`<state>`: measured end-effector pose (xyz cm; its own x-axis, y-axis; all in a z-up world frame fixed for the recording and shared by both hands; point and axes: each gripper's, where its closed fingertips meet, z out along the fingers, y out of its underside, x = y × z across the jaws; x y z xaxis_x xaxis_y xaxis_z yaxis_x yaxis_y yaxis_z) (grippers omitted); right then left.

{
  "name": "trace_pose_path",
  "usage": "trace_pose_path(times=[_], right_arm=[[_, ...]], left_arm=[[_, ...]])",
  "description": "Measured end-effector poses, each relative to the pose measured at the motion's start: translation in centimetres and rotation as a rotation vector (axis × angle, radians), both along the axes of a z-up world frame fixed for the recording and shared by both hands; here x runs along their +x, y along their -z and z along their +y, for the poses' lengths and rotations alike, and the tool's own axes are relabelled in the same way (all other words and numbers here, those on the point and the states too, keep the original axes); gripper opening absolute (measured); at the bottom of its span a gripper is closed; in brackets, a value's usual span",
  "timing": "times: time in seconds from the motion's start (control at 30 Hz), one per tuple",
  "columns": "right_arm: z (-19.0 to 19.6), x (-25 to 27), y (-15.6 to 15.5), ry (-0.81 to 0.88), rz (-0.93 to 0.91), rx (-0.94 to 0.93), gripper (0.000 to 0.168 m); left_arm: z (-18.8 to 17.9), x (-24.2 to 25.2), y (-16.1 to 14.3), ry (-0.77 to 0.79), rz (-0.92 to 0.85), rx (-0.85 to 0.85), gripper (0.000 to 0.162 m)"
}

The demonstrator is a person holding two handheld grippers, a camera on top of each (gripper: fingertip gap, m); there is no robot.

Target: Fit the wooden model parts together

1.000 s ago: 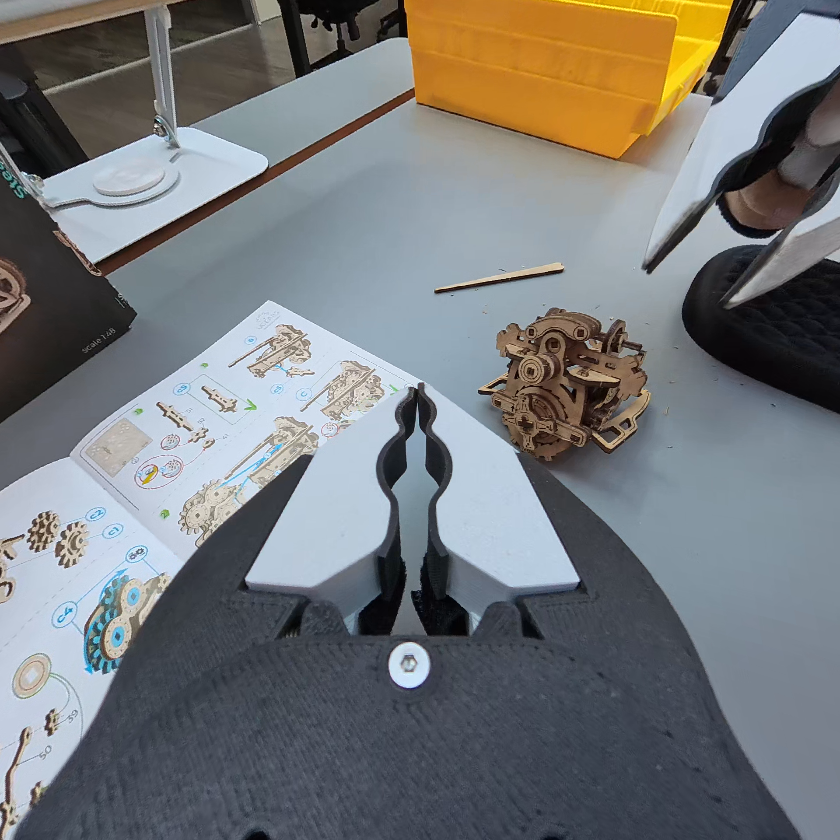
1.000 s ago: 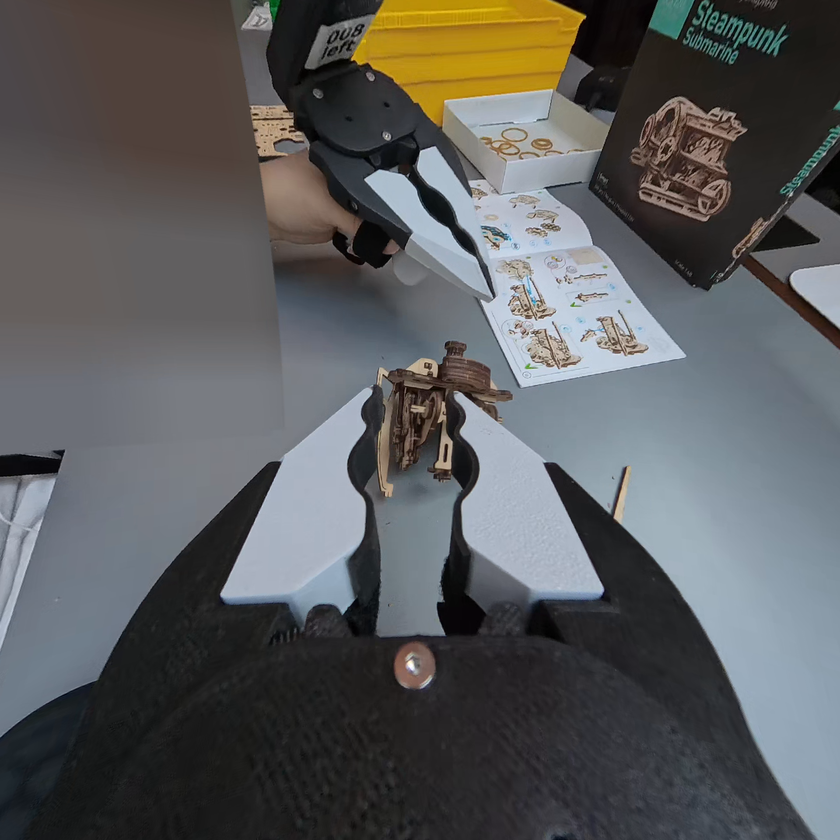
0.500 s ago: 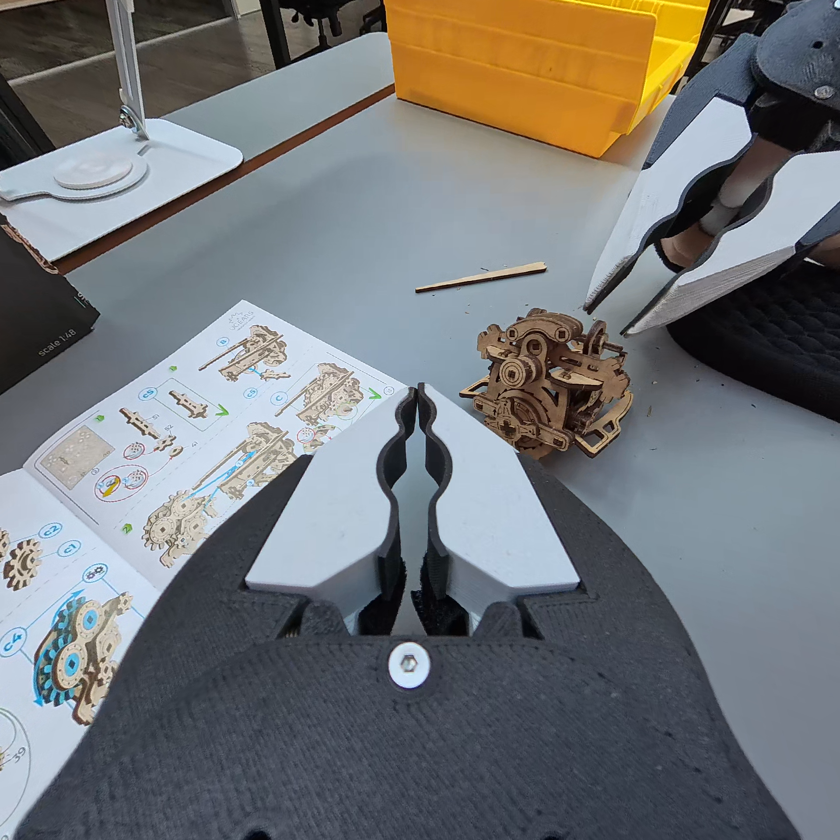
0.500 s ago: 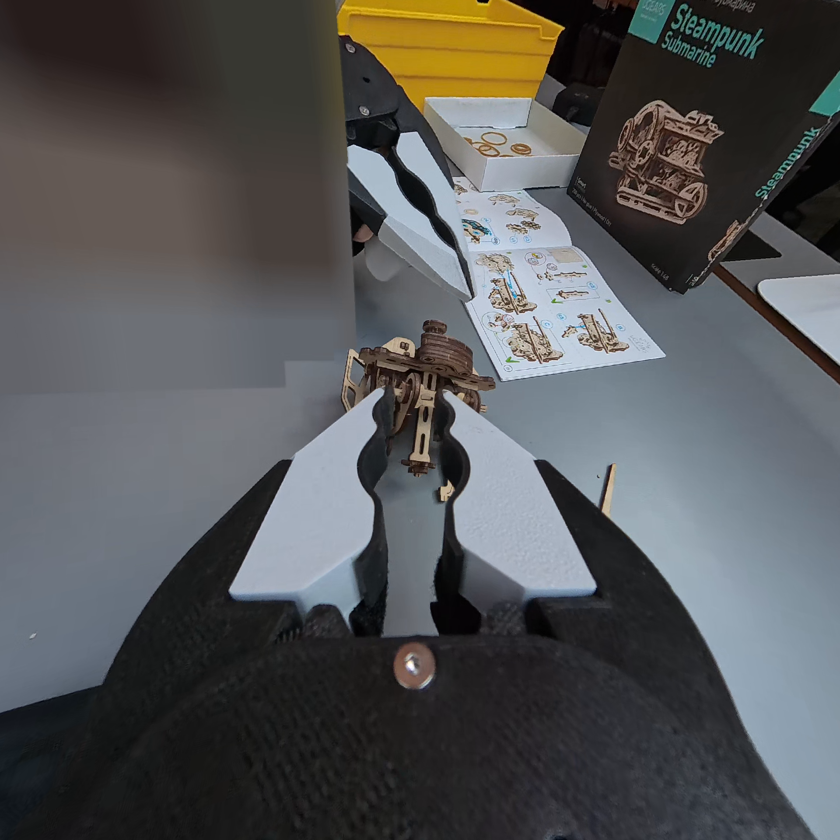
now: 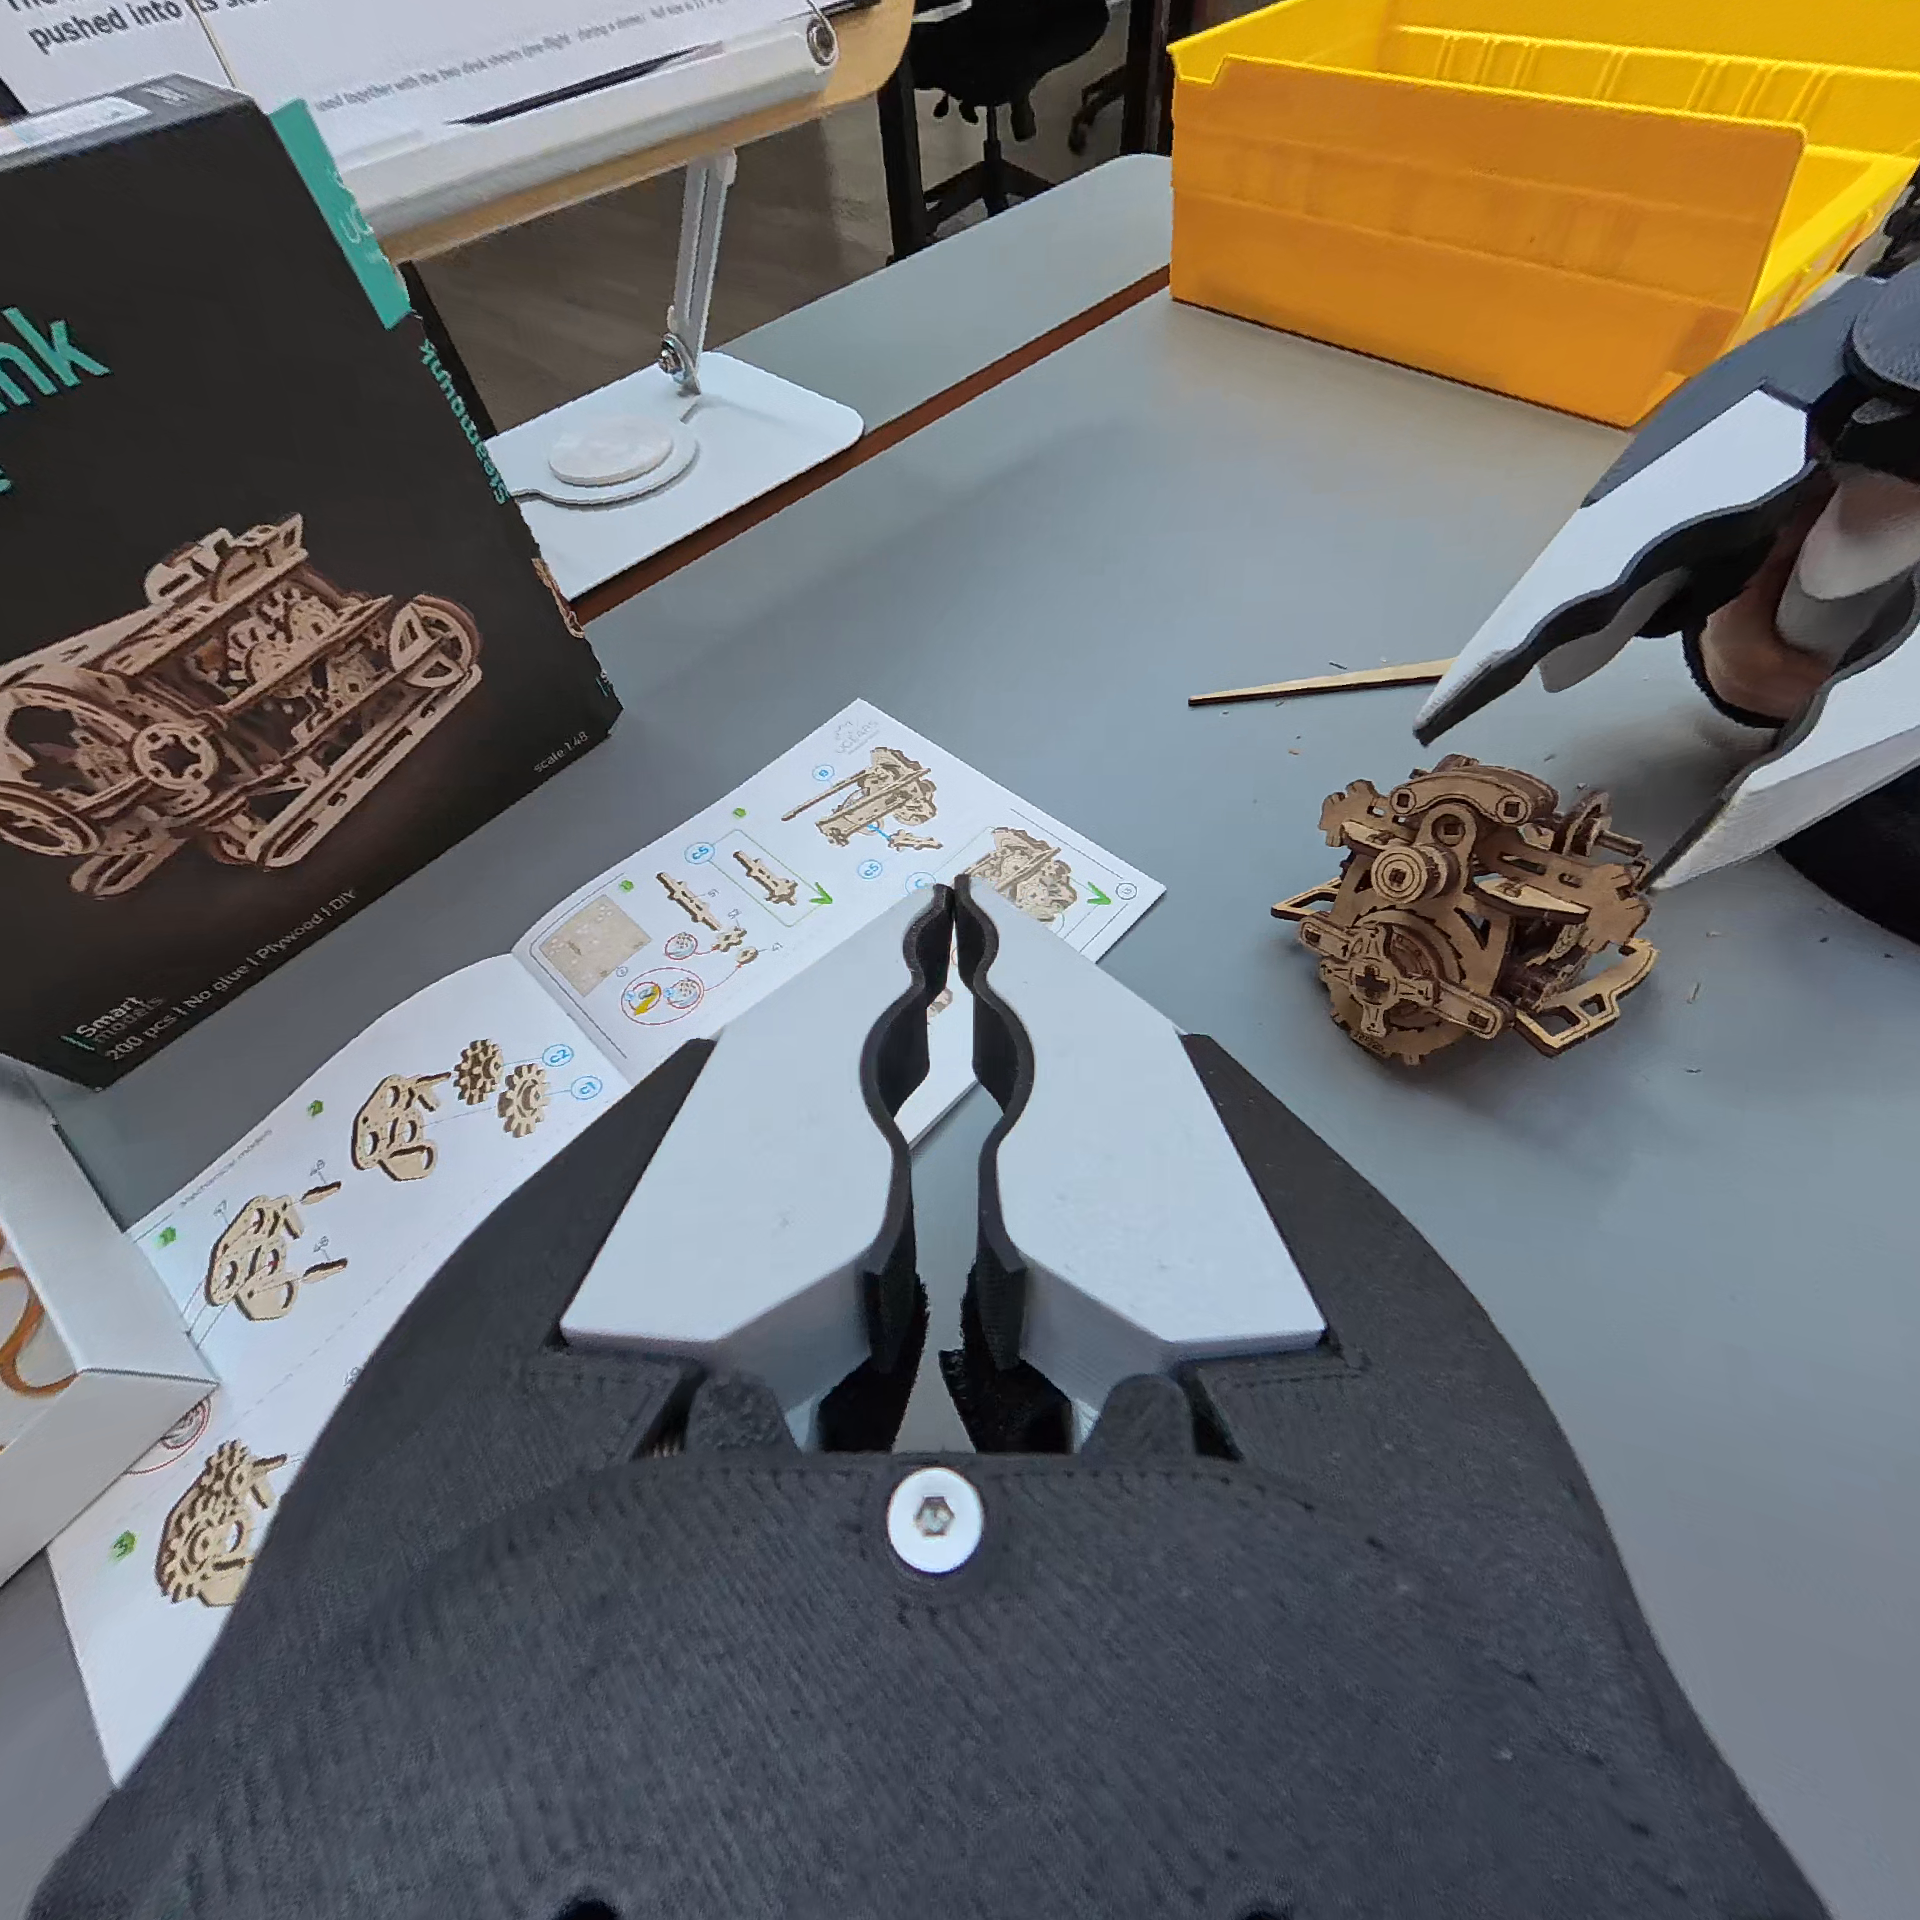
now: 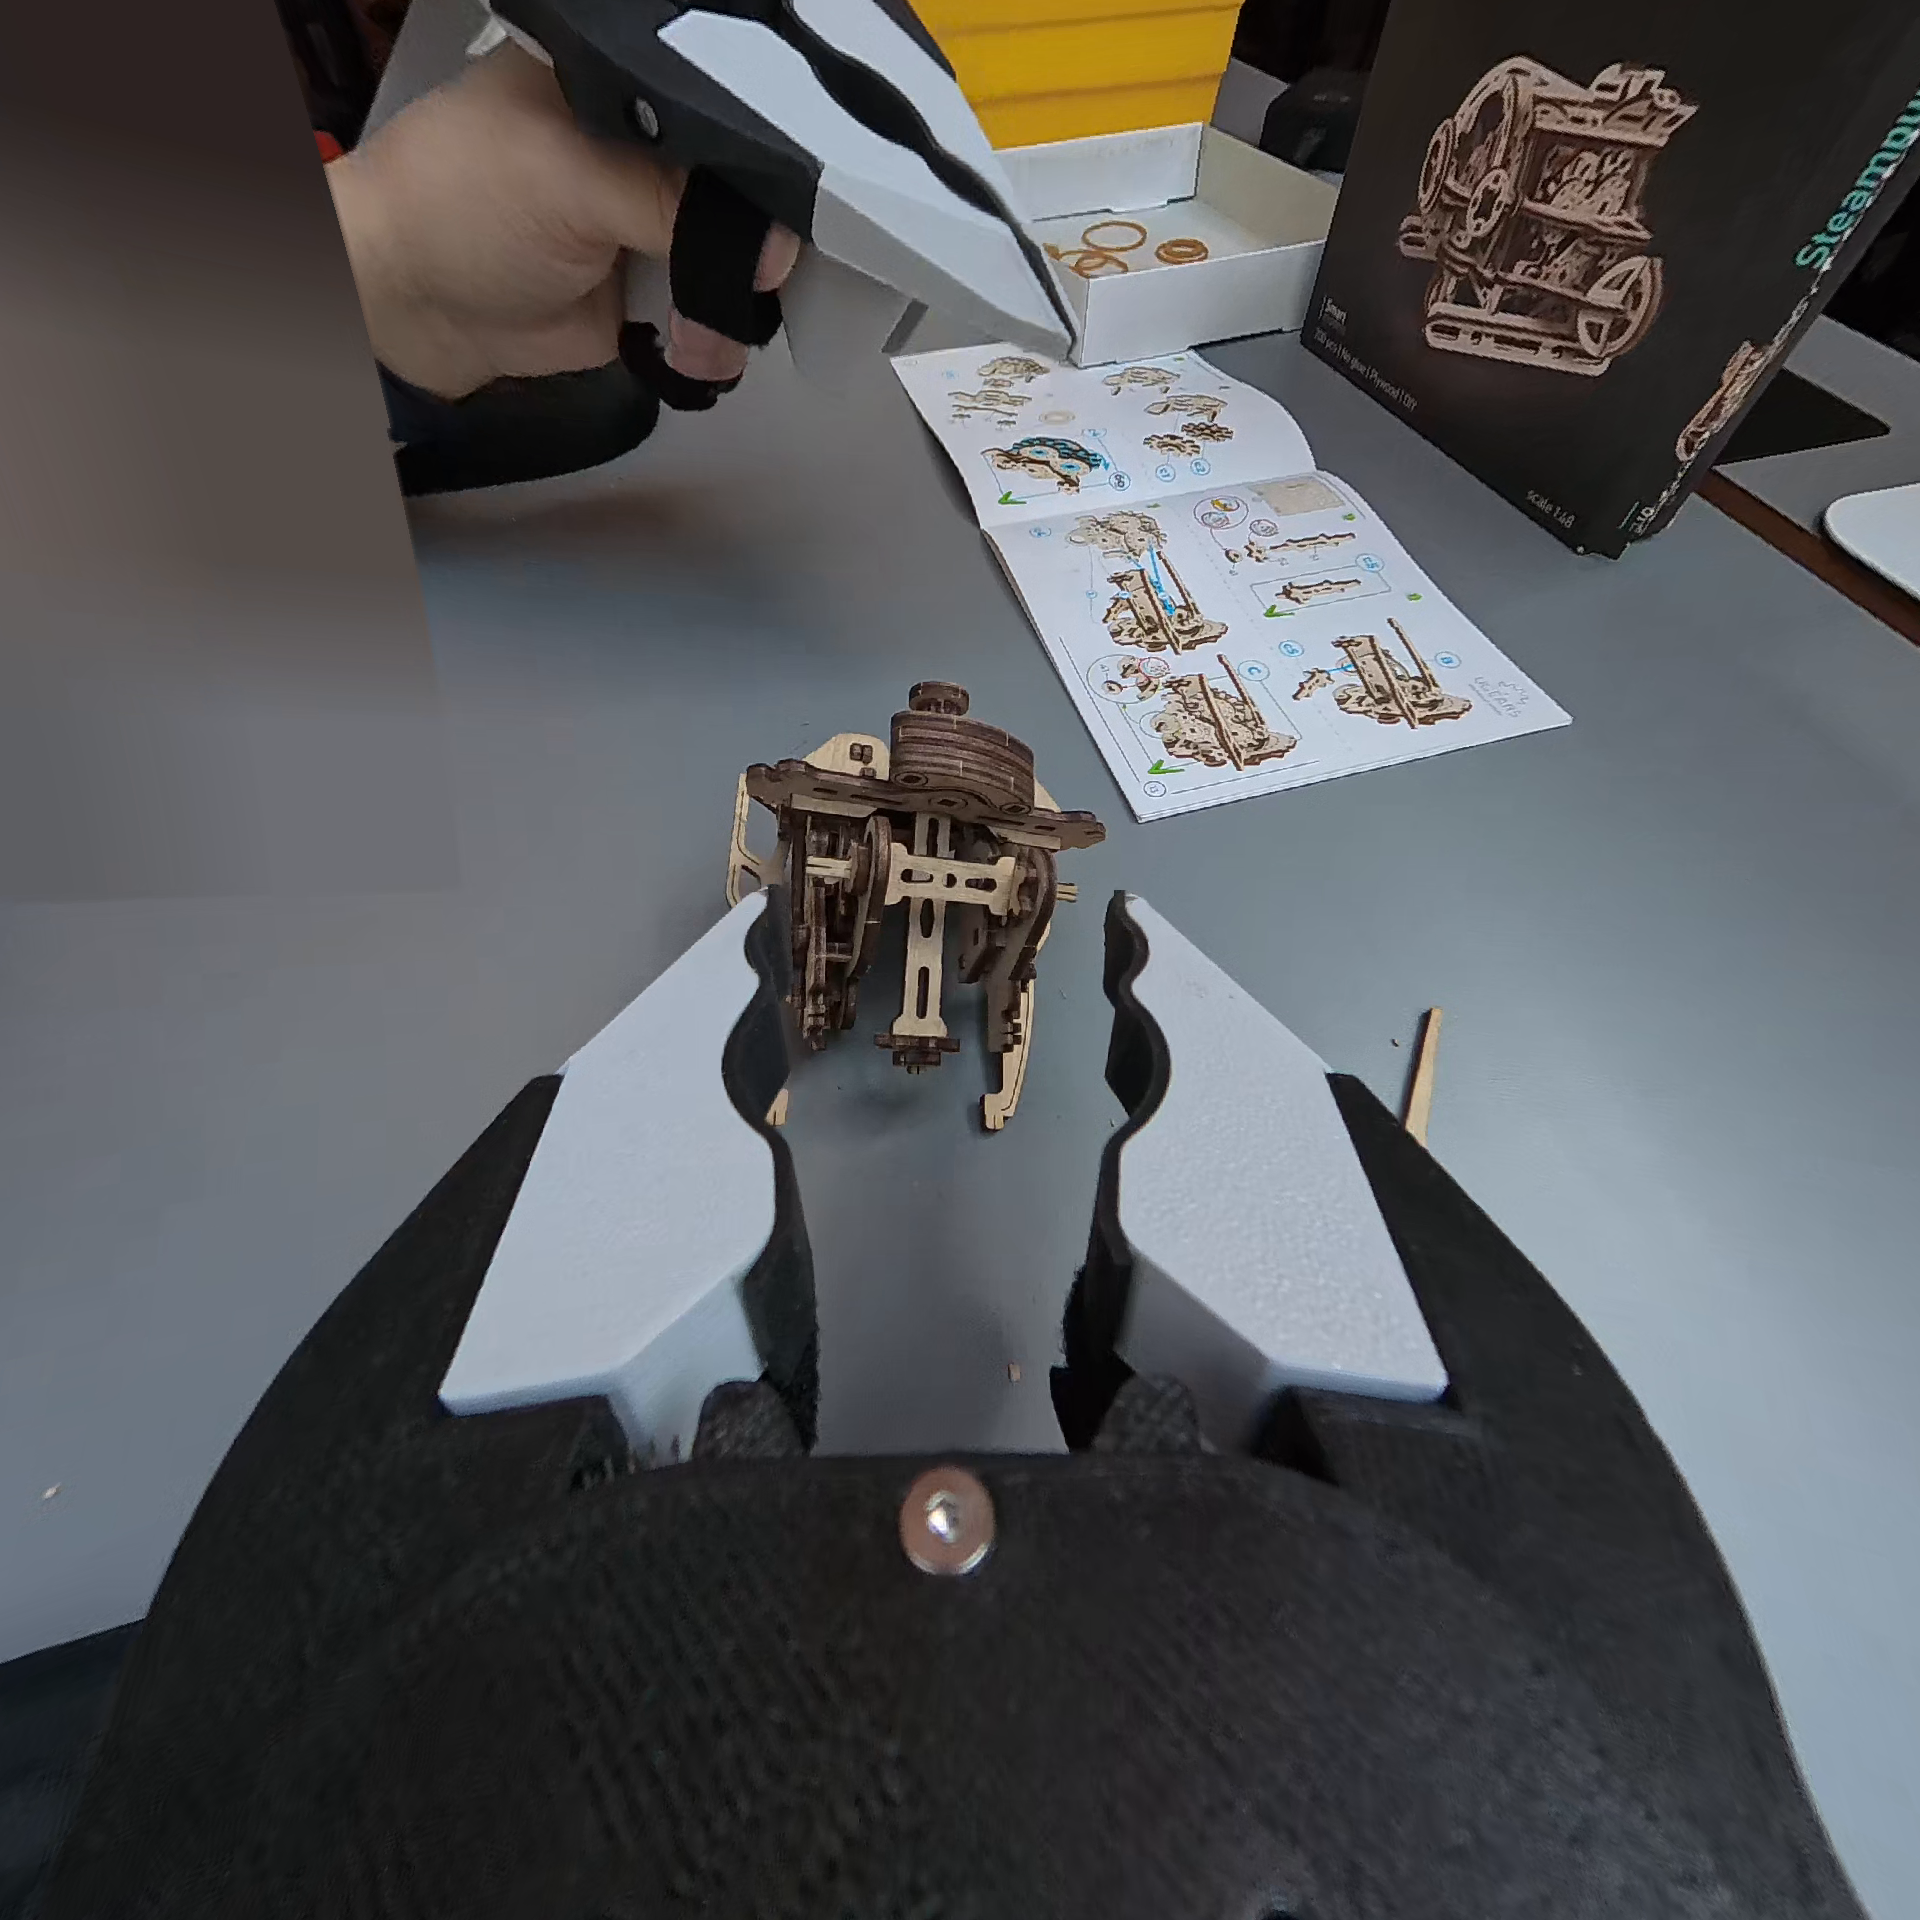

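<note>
A partly built wooden model (image 5: pixel 1455 914) of gears and frames stands on the grey table (image 5: pixel 1143 540). In the right wrist view the model (image 6: pixel 914 831) sits between the tips of my right gripper (image 6: pixel 940 904). That gripper is open, with one finger on each side of the model and not clamped on it. My right gripper also shows in the left wrist view (image 5: pixel 1538 808), reaching the model from the right. My left gripper (image 5: pixel 954 894) is shut and empty over the instruction booklet (image 5: pixel 623 997), left of the model. It shows raised in the right wrist view (image 6: pixel 1060 332).
A thin wooden stick (image 5: pixel 1320 684) lies behind the model. A black kit box (image 5: pixel 239 571) stands at the left, a yellow bin (image 5: pixel 1507 208) at the back. A white tray (image 6: pixel 1226 301) holds wooden rings. A white stand base (image 5: pixel 675 457) sits on the neighbouring table. The gap from one gripper's tips to the other's is roughly 15 centimeters. My right tips are roughly 9 centimeters from the thin wooden stick (image 5: pixel 1320 684).
My right gripper has opened wider and its fingers now straddle the model. My left gripper, still shut, has drawn back to the left, away from the model and over the booklet.
</note>
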<state>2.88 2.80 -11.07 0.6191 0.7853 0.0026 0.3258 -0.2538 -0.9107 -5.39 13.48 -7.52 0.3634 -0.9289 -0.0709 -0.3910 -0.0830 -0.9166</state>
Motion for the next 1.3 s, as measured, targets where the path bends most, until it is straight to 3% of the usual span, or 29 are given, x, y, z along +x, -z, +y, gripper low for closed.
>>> trace_pose_path(times=[0.03,0.23,0.73,0.93,1.1,1.3], right_arm=[[0.0,0.0,0.3,-0.005,-0.017,-0.007,0.059],[0.1,-0.1,0.7,-0.013,-0.002,-0.048,0.052],[-0.2,-0.4,0.6,-0.087,0.136,-0.189,0.039],[-0.3,-0.3,0.0,-0.092,0.159,-0.169,0.032],[-0.6,-0.1,-0.9,-0.071,0.091,-0.062,0.032],[-0.8,-0.2,-0.8,-0.061,0.008,0.007,0.025]], left_arm=[[0.2,-0.2,-0.3,-0.007,-0.012,-0.005,0.000],[0.2,-0.5,-1.1,-0.009,-0.070,-0.044,0.000],[-0.4,0.2,-0.2,0.019,-0.024,-0.019,0.000],[-4.7,2.8,-0.9,0.235,-0.119,-0.087,0.003],[-8.0,4.1,-1.4,0.390,-0.134,-0.036,0.010],[-11.0,5.4,-0.9,0.558,-0.050,0.075,0.008]])
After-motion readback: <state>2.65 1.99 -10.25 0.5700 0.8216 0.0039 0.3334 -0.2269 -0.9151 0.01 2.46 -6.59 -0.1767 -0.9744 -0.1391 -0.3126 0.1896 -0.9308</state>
